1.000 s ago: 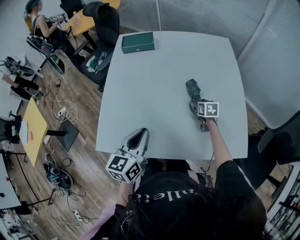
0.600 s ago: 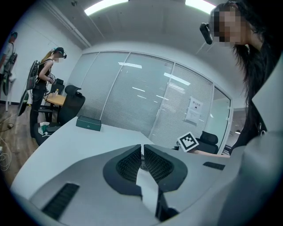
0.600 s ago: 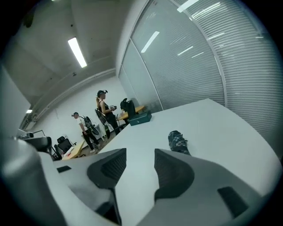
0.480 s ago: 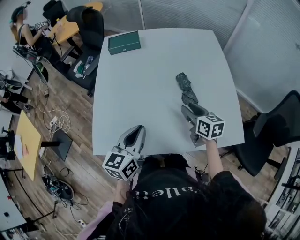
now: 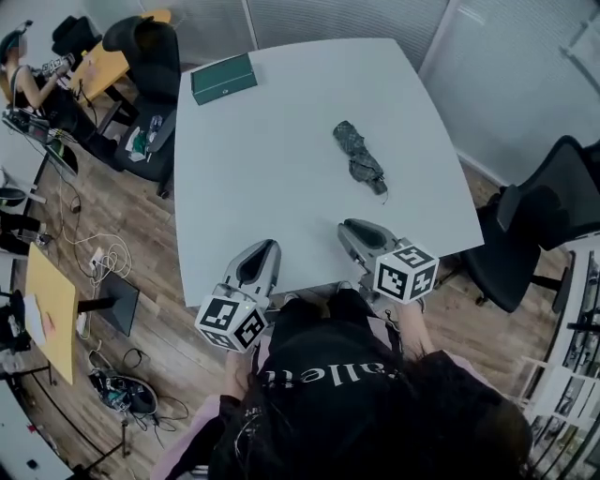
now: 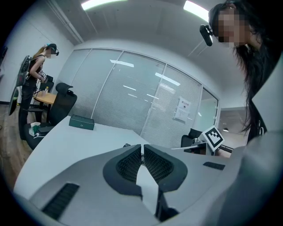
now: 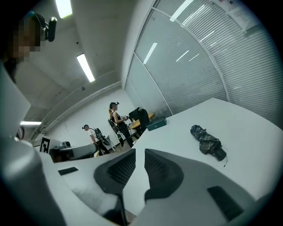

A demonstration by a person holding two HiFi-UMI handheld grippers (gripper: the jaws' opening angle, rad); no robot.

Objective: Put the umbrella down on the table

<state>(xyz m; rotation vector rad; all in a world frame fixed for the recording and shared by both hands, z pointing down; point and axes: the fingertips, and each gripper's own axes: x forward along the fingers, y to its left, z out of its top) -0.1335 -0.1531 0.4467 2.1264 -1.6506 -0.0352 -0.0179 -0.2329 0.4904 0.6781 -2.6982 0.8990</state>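
Closest in, both grippers hover over the near edge of the worktop [image 5: 281,159], side by side in front of the person's body, and neither carries anything. The left gripper [image 5: 263,249] has its fingers together with only a thin slit between the ribbed pads. That suits a hand with no part in this job, parked out of the way. The right gripper [image 5: 352,229] points roughly at the umbrella [image 5: 359,159] but is well apart from it. Its fingers have just been closing and now show a narrow gap with nothing between them, which reads as a hand settling to rest and not one reaching for a grasp. Farther out, the umbrella lies folded and flat on the right half of the worktop, clear of every edge and touching no gripper, so I judge the putting-down complete. Its darker, narrower end points toward the near edge and is probably the handle, though it shows too small to be sure. Lying lengthwise with the bundled canopy resting on the surface, it looks unlikely to roll. At the far left corner sits a green box [image 5: 224,78], well away from the umbrella and no concern here. Beyond the worktop are a black chair [image 5: 542,202] at the right and ribbed glass partitions [image 5: 337,19] at the back.
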